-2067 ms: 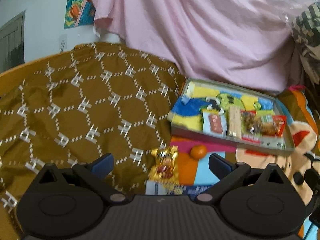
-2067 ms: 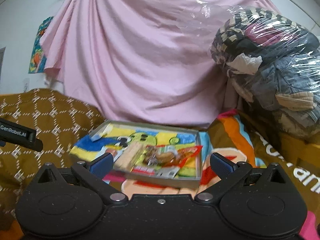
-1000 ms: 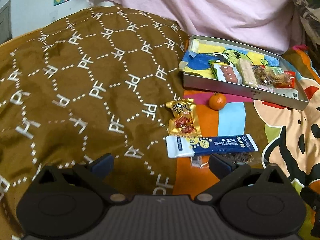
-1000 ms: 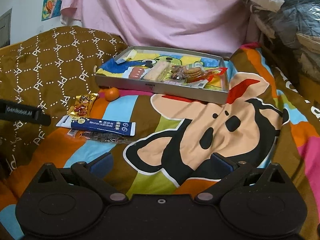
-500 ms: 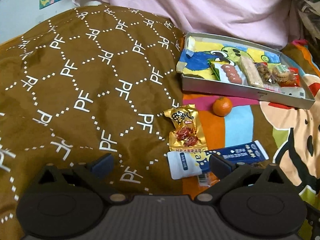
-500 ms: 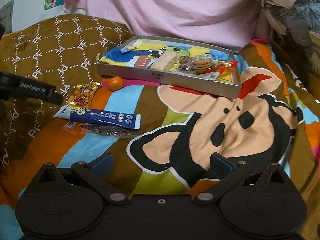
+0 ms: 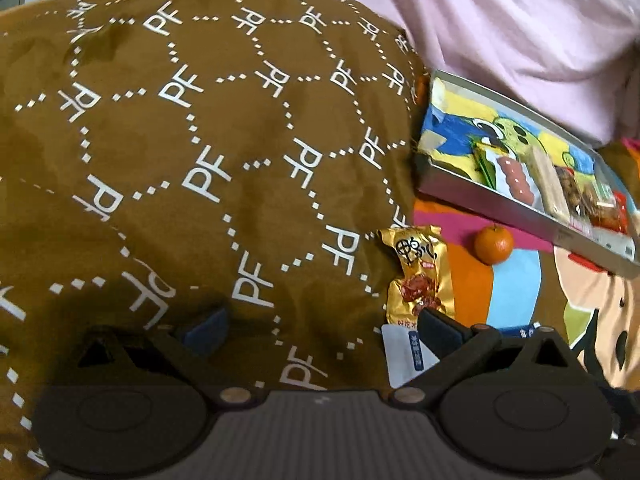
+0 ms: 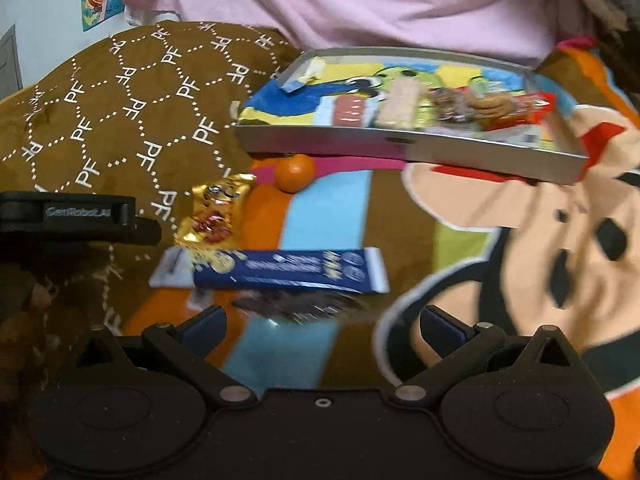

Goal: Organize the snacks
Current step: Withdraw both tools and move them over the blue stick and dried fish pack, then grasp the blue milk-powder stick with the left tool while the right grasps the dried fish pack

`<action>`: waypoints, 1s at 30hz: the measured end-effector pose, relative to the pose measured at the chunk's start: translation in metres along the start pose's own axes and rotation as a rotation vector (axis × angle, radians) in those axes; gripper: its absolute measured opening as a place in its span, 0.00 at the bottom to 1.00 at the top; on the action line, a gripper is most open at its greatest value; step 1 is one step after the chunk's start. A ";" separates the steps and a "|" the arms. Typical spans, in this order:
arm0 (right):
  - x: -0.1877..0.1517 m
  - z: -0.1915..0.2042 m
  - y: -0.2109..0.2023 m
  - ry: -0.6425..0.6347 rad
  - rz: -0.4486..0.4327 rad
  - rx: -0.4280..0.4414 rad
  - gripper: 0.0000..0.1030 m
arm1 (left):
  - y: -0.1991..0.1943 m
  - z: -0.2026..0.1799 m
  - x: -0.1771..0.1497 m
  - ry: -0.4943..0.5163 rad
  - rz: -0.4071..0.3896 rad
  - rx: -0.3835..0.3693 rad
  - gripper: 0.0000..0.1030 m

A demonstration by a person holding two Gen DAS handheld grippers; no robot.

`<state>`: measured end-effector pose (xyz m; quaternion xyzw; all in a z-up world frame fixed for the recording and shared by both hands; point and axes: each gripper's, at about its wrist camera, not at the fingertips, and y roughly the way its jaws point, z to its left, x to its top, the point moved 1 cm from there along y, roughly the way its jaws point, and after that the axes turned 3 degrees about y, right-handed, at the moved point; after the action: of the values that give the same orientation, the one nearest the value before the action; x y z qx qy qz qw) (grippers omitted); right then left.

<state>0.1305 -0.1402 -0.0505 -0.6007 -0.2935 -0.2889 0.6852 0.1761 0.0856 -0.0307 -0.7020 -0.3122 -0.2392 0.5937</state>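
Blue packet (image 7: 404,350) mostly hidden behind left hand-held gripper (image 7: 320,326); dark wrapper (image 8: 296,304) below it motion-blurred, print unreadable; tray (image 7: 480,200) cut by edge.

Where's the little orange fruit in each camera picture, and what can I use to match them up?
Left wrist view: the orange lies right of centre, just below the tray's near wall.
Right wrist view: the orange lies left of centre, at the tray's near-left corner.
Shared landmark: the gold snack packet beside it.
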 end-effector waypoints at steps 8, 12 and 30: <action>0.007 0.037 0.047 0.033 0.054 -0.062 0.99 | 0.001 0.001 0.004 -0.024 -0.004 -0.018 1.00; 0.002 0.040 0.048 -0.013 0.044 -0.116 0.99 | 0.003 -0.006 0.004 0.002 -0.007 -0.022 1.00; -0.013 -0.026 0.007 -0.312 0.040 0.055 0.99 | -0.002 -0.059 -0.001 0.349 -0.054 -0.145 1.00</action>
<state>0.1287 -0.1650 -0.0675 -0.6249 -0.3921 -0.1703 0.6533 0.1760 0.0277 -0.0197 -0.6822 -0.2052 -0.3953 0.5799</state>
